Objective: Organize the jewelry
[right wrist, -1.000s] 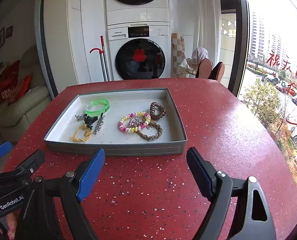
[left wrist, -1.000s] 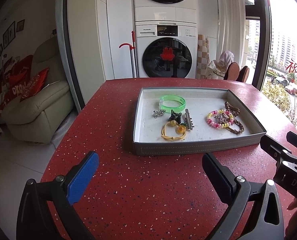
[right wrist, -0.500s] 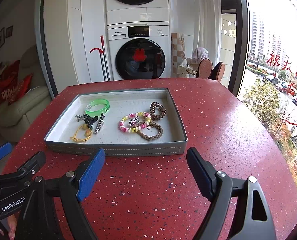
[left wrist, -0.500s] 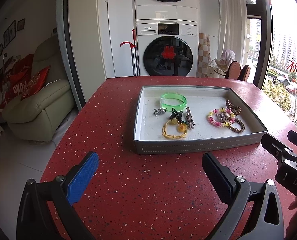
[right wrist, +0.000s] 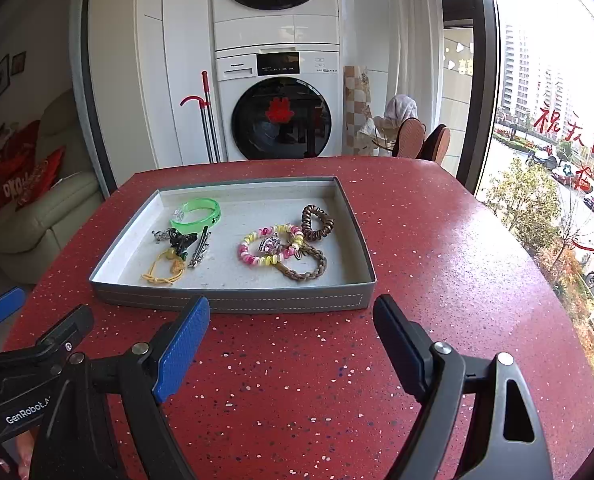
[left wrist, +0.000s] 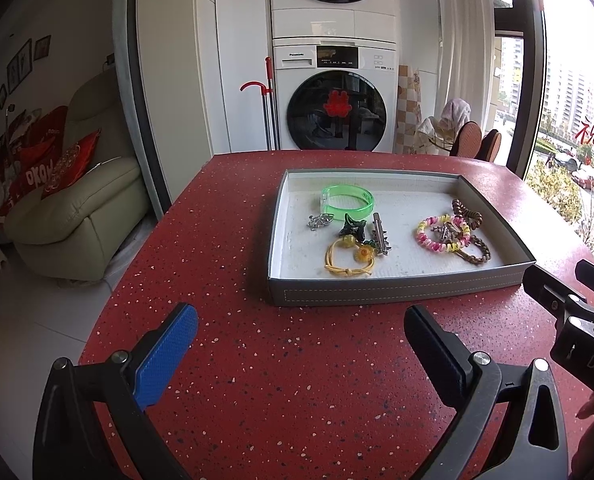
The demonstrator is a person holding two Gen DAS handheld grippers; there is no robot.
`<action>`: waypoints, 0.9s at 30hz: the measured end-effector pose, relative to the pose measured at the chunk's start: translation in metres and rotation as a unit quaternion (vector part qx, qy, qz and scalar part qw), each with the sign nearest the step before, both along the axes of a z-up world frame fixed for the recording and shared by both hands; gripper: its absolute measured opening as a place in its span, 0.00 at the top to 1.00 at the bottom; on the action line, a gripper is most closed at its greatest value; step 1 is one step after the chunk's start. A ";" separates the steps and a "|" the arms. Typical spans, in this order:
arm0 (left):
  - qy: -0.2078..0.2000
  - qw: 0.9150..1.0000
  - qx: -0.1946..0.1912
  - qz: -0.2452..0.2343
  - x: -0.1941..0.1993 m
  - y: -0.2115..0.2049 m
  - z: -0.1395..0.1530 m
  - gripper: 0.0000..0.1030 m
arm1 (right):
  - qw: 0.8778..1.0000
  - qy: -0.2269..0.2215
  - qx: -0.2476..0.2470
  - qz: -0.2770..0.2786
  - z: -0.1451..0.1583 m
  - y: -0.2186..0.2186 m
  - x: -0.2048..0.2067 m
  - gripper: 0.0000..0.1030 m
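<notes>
tray: grey tray [left wrist: 397, 294] sits on the red table [left wrist: 281, 392], with all the jewelry inside it in two loose clusters
left cluster: green bangle [left wrist: 347, 203], silver charm [left wrist: 320, 222], dark clip [left wrist: 353, 227], metal hair clip [left wrist: 380, 236], yellow cord [left wrist: 347, 261]; several touch or overlap
right cluster: pink-yellow coil [right wrist: 271, 245] lies over a braided band [right wrist: 305, 266], with a brown coil [right wrist: 317, 222] just beside
left claw: left gripper [left wrist: 301, 354] spread wide, holding nothing, hovering short of the tray's near wall
right claw: right gripper [right wrist: 291, 340] also spread wide and empty
stage: pieces lying in the tray fits sorting still to come or a job done, so no move is certain
doing it well: if a piece is lifted, pinch one at its free edge so neighbours don't drag
views: right view shows a small ornament inside the pink-yellow coil, possibly a pendant; left view shows the yellow cord's knot and flower bead
</notes>
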State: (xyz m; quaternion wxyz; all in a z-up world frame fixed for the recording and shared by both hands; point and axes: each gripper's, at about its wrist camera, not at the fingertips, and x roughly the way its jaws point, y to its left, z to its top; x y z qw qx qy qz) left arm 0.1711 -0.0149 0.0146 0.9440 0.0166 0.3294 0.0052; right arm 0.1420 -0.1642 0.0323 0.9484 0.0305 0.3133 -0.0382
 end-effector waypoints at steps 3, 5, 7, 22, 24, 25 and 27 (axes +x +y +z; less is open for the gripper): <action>0.000 1.000 0.000 0.000 0.000 0.000 0.000 0.00 | 1.000 0.000 0.000 0.000 0.000 0.001 0.000 0.16; 0.000 1.000 0.000 0.000 0.000 0.000 0.000 0.00 | 1.000 0.000 0.000 0.001 0.000 0.001 0.000 0.16; 0.000 1.000 0.000 0.000 0.000 0.000 0.000 0.00 | 1.000 0.000 0.000 0.000 0.000 0.001 0.000 0.16; 0.004 1.000 -0.004 0.002 0.000 0.001 -0.002 0.00 | 1.000 0.000 0.000 0.000 0.000 0.001 0.001 0.16; 0.004 1.000 -0.004 0.002 0.000 0.001 -0.002 0.00 | 1.000 0.000 0.000 0.001 0.000 0.001 0.001 0.16; 0.004 1.000 -0.004 0.002 0.000 0.002 -0.002 0.00 | 1.000 0.000 0.000 0.001 0.000 0.001 0.001 0.16; 0.004 1.000 -0.004 0.002 0.000 0.001 -0.002 0.00 | 1.000 0.001 -0.001 0.000 0.000 0.001 0.001 0.16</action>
